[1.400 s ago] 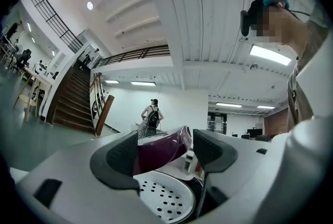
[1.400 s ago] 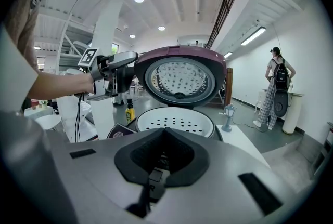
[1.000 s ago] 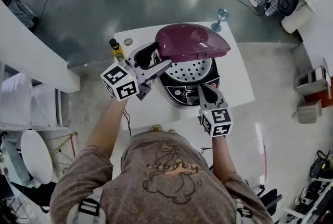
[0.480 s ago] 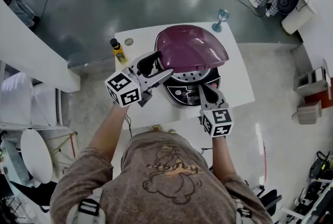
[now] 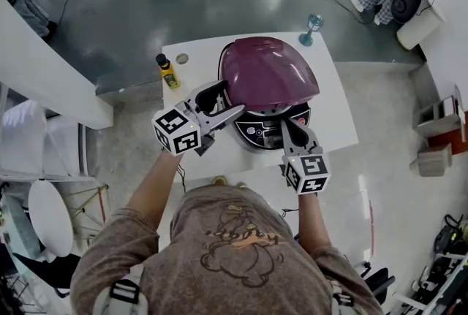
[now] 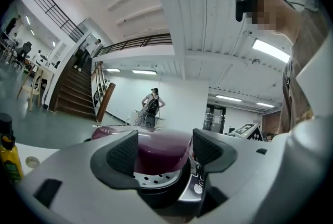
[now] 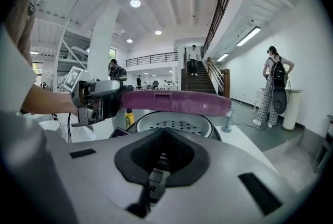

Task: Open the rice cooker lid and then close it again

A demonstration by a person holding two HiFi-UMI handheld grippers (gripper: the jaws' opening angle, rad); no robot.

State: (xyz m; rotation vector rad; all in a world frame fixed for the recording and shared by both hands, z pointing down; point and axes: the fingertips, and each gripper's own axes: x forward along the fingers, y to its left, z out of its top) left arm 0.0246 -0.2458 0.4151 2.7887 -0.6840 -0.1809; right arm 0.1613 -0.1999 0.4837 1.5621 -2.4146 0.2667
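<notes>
The rice cooker stands on the white table, its purple lid hanging low over the body and still ajar. The perforated inner plate shows under the lid. My left gripper is open at the lid's front left edge; in the left gripper view the lid lies just beyond the spread jaws. My right gripper is shut, its tips resting at the cooker's front control panel. In the right gripper view the left gripper touches the lid's left end.
A yellow bottle and a small round object sit at the table's left back corner. A blue stemmed glass stands at the back right. A cable hangs off the table's front edge. People stand far off across the hall.
The lid has swung down from steeply raised to nearly flat over the cooker. My left gripper came down and nearer with it. The right gripper stayed put.
</notes>
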